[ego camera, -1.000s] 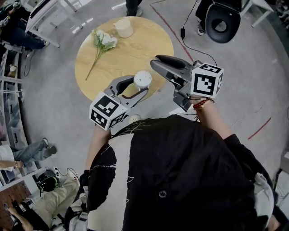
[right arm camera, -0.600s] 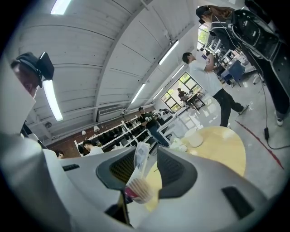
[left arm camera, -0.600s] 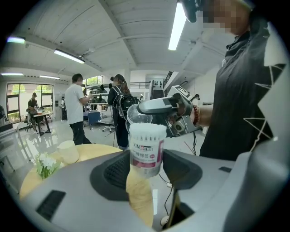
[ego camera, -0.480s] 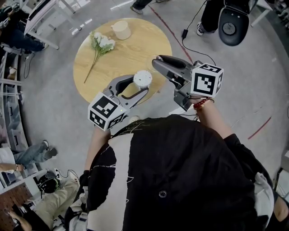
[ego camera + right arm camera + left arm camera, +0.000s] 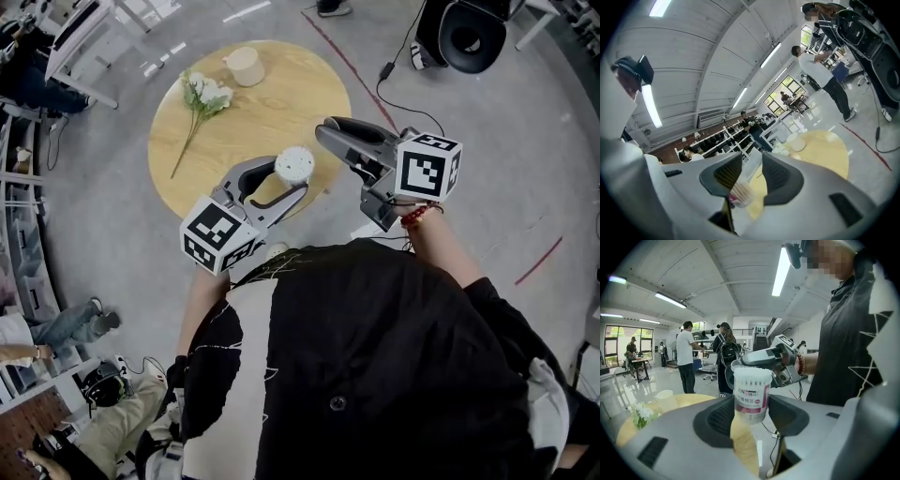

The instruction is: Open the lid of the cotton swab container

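A grey floor (image 5: 112, 187) is seen round a round wooden bench (image 5: 281, 103). A white desk (image 5: 84, 33) stands at the far left, well apart from the bench's rim. To the right, open floor is crossed by a red line (image 5: 347, 61) and a black cable (image 5: 394, 89).

On the far part of the bench a flower (image 5: 202, 94) is laid and a cream cup (image 5: 244, 66) is set, apart from each other. A broad stretch of bare wood is left between them and the near rim.

The cotton swab container (image 5: 294, 165) is held upright above the near right part of the bench, inside the rim and clear of the wood. It is clamped round its body by the jaws of the left gripper (image 5: 291, 176).

The right gripper (image 5: 326, 133) is held level on the container's right, at the height of its top. Its jaws have just been closing. The pale lid (image 5: 751, 168) is seen between them, and they are clenched on it.
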### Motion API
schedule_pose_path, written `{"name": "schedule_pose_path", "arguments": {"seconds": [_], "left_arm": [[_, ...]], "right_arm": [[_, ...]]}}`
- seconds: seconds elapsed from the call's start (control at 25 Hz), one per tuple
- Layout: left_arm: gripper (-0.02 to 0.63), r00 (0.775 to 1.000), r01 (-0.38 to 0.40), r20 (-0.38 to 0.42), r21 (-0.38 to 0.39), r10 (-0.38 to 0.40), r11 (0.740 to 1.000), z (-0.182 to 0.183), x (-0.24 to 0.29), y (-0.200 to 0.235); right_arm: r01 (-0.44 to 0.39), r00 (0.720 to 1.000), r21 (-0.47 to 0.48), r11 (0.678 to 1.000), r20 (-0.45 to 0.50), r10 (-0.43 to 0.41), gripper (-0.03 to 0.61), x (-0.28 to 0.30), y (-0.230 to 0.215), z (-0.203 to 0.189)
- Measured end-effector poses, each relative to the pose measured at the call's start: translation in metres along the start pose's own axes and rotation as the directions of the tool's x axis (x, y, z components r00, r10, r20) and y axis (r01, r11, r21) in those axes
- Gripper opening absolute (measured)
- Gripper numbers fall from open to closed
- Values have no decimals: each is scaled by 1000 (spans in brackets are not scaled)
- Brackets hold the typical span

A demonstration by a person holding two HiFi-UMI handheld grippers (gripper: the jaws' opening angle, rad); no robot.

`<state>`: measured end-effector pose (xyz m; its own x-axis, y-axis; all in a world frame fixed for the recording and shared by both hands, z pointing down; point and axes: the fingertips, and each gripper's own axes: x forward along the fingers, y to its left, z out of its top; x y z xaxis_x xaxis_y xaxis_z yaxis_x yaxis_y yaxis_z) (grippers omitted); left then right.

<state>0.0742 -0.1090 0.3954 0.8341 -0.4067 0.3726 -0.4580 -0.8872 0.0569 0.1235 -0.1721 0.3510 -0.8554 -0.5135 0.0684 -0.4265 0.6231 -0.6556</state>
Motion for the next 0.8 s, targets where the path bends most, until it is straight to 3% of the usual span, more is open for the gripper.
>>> {"name": "schedule_pose_path", "arguments": {"seconds": [0.8], "left_arm": [[238,1000,19,12,8,-19,1000,-3,1,2]], "right_arm": [[16,1000,34,999,-20,-16,147,3,-15,-15]]}}
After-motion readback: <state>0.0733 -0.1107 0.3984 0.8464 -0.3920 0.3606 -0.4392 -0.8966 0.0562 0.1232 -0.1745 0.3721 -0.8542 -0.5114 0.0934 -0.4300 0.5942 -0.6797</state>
